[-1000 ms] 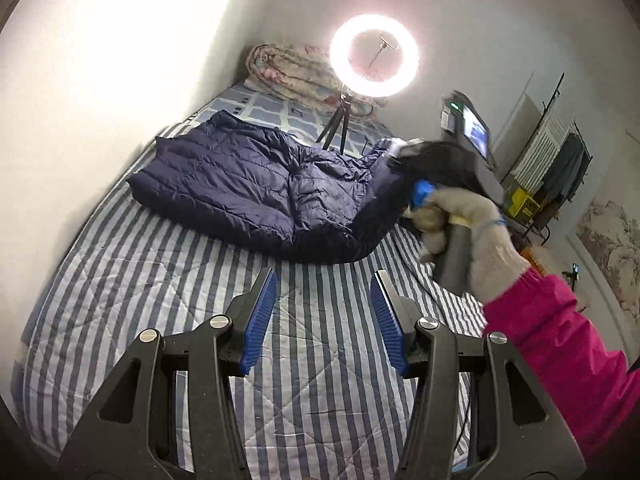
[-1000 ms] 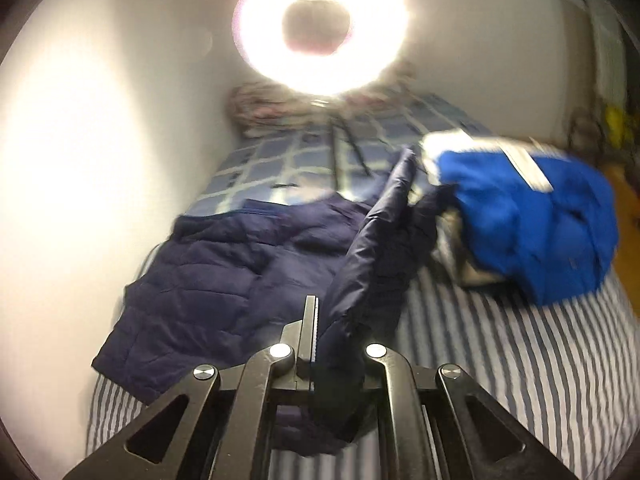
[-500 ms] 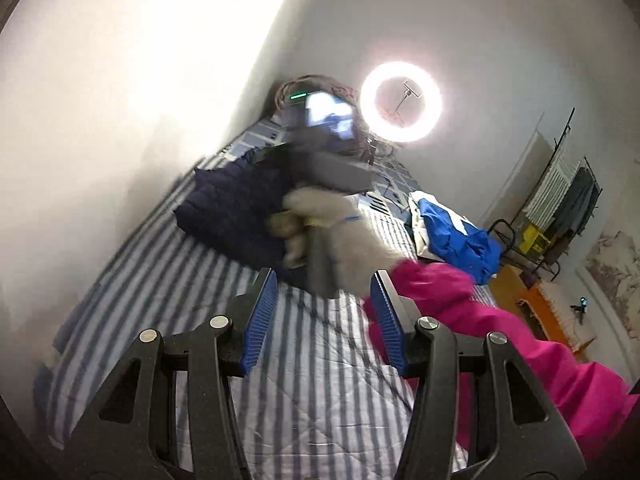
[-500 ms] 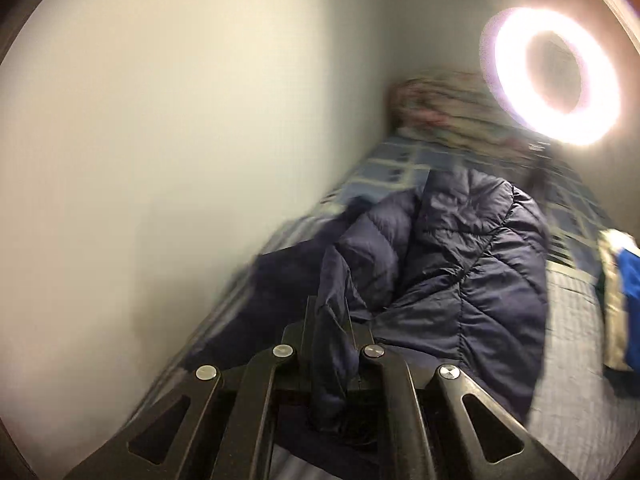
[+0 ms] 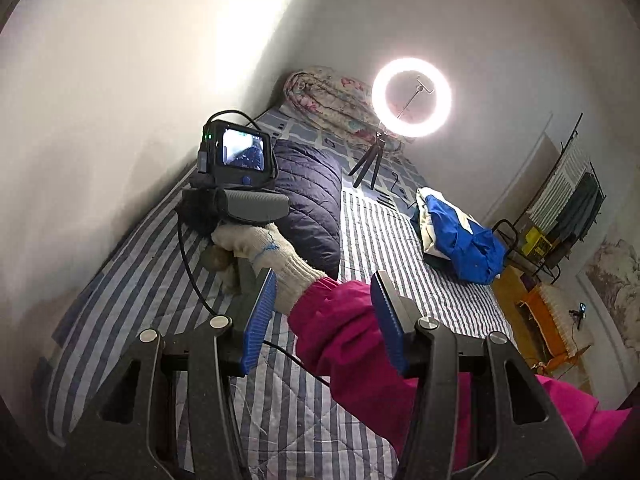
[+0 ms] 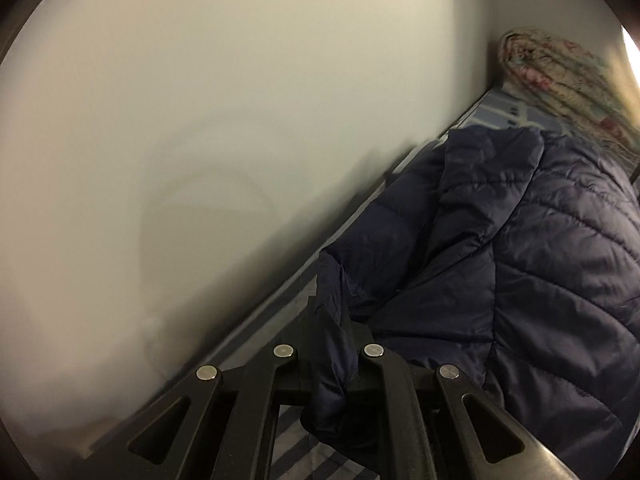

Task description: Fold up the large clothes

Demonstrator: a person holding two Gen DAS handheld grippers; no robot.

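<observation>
Against the wall side of the striped bed (image 5: 400, 240), the right gripper (image 6: 332, 360) pinched a navy jacket (image 6: 540, 260) edge while the left gripper (image 5: 320, 320) gaped empty, so releasing there risked a bunched, crooked fold.

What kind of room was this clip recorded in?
Most likely a small bedroom at home: a bed with a striped quilt against the wall, a rolled floral blanket at its head, and a clothes rack nearby. A ring light stands on the bed.
</observation>
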